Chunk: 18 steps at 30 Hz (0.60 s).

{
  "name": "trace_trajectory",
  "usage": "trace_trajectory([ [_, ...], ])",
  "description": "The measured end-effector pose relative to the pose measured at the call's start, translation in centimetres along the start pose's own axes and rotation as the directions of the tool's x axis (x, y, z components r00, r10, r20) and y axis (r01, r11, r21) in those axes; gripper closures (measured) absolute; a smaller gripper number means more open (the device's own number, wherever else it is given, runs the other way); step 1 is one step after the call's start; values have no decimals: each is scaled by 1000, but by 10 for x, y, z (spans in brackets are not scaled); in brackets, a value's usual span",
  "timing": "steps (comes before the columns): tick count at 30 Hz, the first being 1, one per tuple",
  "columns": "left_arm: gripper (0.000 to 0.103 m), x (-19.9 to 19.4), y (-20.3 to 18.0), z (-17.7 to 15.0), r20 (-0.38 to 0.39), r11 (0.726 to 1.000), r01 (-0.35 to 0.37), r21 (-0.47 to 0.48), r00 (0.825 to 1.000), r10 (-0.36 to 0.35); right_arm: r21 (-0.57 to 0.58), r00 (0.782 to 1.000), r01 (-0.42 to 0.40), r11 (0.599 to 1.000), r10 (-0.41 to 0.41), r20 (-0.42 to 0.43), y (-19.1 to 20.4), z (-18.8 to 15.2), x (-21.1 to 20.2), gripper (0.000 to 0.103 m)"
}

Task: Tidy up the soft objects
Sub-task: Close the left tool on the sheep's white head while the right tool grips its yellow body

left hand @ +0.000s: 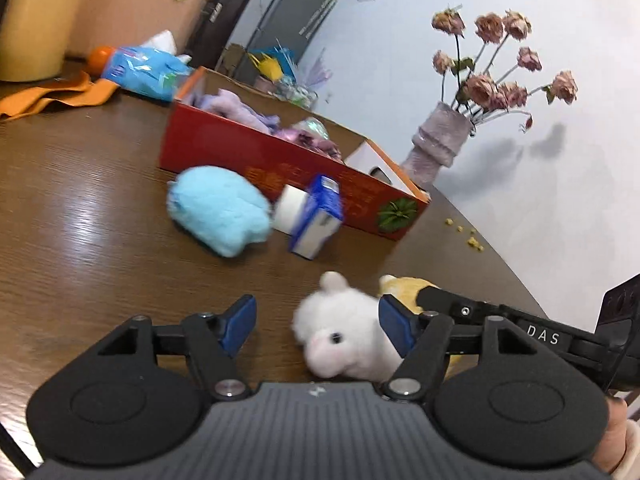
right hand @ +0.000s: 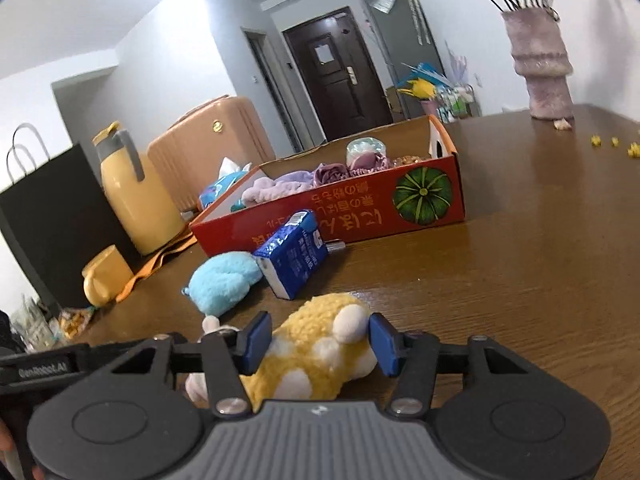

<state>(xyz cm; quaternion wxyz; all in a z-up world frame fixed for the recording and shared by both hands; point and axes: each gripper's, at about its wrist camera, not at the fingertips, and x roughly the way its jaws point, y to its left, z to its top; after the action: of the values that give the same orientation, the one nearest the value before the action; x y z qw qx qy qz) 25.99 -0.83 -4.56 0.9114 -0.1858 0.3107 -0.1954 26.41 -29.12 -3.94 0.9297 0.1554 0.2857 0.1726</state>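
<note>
A white plush animal point(left hand: 344, 336) lies on the brown table, between the fingers of my left gripper point(left hand: 318, 326), which is open; the toy leans on the right pad. A yellow and white plush point(right hand: 320, 352) lies between the pads of my right gripper point(right hand: 318, 342), open around it; it also shows in the left wrist view point(left hand: 404, 286). A light blue plush point(left hand: 222, 210) point(right hand: 222, 282) lies in front of a red cardboard box point(left hand: 280, 172) point(right hand: 352, 216) that holds purple soft things point(right hand: 320, 174).
A blue and white carton point(left hand: 316, 218) point(right hand: 292, 258) lies by the box. A vase of dried roses point(left hand: 438, 140) point(right hand: 540, 64) stands at the far edge. Yellow crumbs point(right hand: 612, 144), a yellow jug point(right hand: 132, 192), an orange cloth point(left hand: 52, 96) and a blue pack point(left hand: 148, 68) lie around.
</note>
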Motion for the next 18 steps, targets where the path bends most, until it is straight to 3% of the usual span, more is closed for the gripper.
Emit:
trace_trajectory([
  [3,34,8,-6,0,-10,1000,11,5,1000,-11,-13,1000,1,1000,-1,21,2,3,-10,51],
  [6,41,13,-10,-5,-13,1000,-10,9,1000,10,-17,1000,8,1000,-8,3,2,2,-15,50],
  [7,47,14,-12,-6,-21,1000,7,6,1000,-7,-8,1000,7,1000,-7,-7,1,1,-15,50],
  [12,49,15,-20,-8,-66,999,52,14,996,-51,32,1000,-8,999,9,-17,-5,-2,-9,51],
  [18,40,16,-13,-3,-70,999,51,-19,996,-52,36,1000,14,999,-13,-11,-11,4,-15,55],
])
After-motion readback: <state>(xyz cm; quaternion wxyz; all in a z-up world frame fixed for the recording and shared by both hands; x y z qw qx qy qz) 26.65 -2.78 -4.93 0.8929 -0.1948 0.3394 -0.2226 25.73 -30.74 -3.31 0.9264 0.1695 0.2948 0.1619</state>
